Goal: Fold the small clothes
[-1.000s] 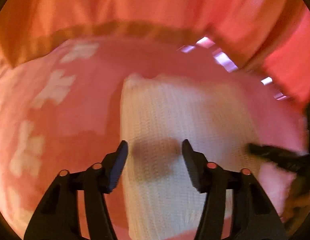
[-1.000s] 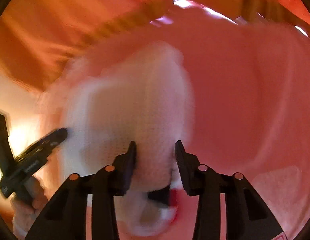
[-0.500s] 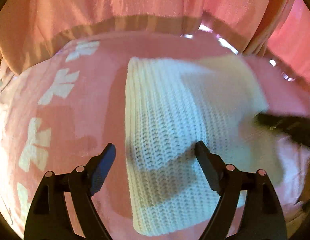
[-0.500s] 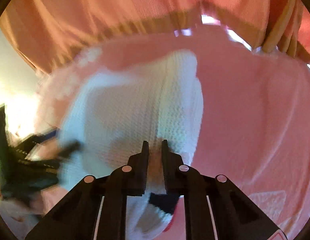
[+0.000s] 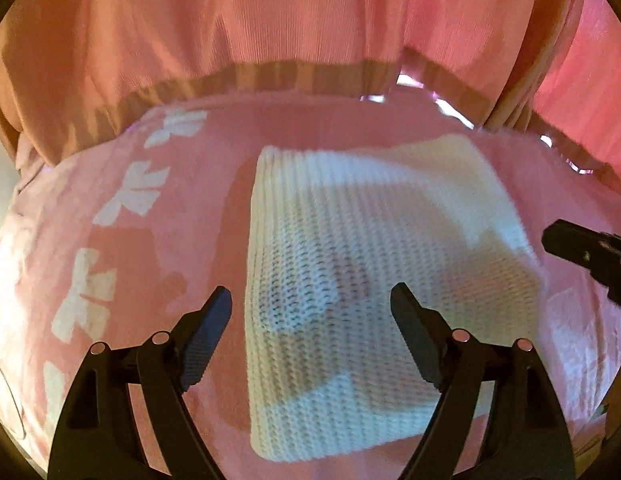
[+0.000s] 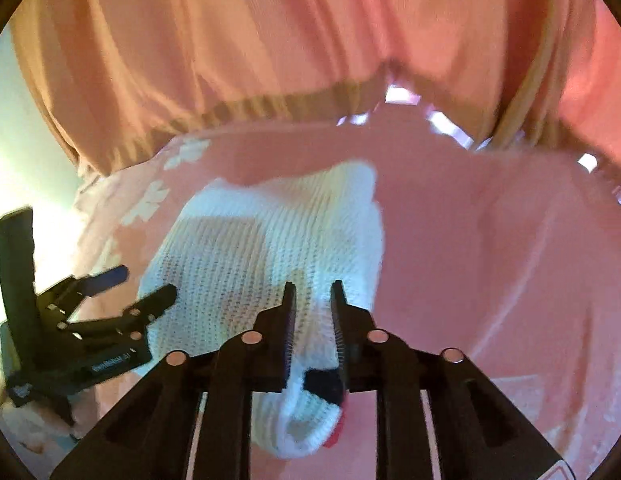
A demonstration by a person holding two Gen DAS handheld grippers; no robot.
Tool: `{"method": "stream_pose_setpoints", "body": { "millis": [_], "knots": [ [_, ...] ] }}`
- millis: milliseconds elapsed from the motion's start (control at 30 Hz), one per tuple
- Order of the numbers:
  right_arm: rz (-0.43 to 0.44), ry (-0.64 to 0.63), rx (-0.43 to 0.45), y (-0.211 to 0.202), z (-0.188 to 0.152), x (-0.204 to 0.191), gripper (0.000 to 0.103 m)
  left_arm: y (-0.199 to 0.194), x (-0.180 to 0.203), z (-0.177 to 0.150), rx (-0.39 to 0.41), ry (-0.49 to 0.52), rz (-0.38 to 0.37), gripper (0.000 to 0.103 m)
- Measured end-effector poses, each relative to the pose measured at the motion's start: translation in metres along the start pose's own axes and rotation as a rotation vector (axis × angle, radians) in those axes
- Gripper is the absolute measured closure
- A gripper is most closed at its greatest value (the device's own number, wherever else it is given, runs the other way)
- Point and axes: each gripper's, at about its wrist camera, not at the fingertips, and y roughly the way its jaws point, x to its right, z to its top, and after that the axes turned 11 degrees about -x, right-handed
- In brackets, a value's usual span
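My worry is the right gripper [image 6: 312, 300]: its jaws pinch only a narrow ridge of the white knit garment [image 5: 374, 280], so a quick lift could let the loose weave slip out, or drag the whole piece across the pink bedspread [image 5: 122, 248] and spoil the fold. My left gripper [image 5: 310, 308] hovers with jaws wide open, holding nothing. The garment lies mid-frame in the left view, its left edge between those jaws.

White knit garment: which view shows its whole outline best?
Left wrist view: the white knit garment lies nearly whole on the pink cloth. The right wrist view shows it blurred, the right gripper covering its near edge.
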Motion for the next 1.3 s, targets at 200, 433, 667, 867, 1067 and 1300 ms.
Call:
{"method": "stream_pose_setpoints", "body": {
  "millis": [200, 433, 667, 867, 1067, 1300],
  "knots": [
    [-0.057, 0.053, 0.09, -0.025, -0.019, 0.0, 0.049, -0.024, 0.008, -0.019, 0.06, -0.041, -0.011, 0.024],
    [-0.076, 0.119, 0.08, -0.03, -0.057, 0.007, 0.031, -0.044, 0.018, -0.054, 0.156, -0.024, 0.07, 0.012],
    [-0.144, 0.077, 0.05, -0.02, -0.096, -0.011, 0.027, -0.047, 0.026, -0.088, 0.182, 0.001, 0.117, 0.009],
    [-0.192, 0.0, 0.06, -0.018, -0.116, -0.031, 0.026, -0.042, 0.027, -0.112, 0.176, 0.009, 0.148, 0.009],
    [-0.167, 0.009, 0.02, -0.01, -0.114, -0.026, 0.024, -0.031, 0.003, -0.116, 0.091, -0.073, 0.068, 0.009],
    [0.017, 0.12, -0.077, 0.021, -0.093, -0.002, 0.057, 0.0, -0.034, -0.104, -0.034, -0.288, -0.202, 0.03]
  ]
}}
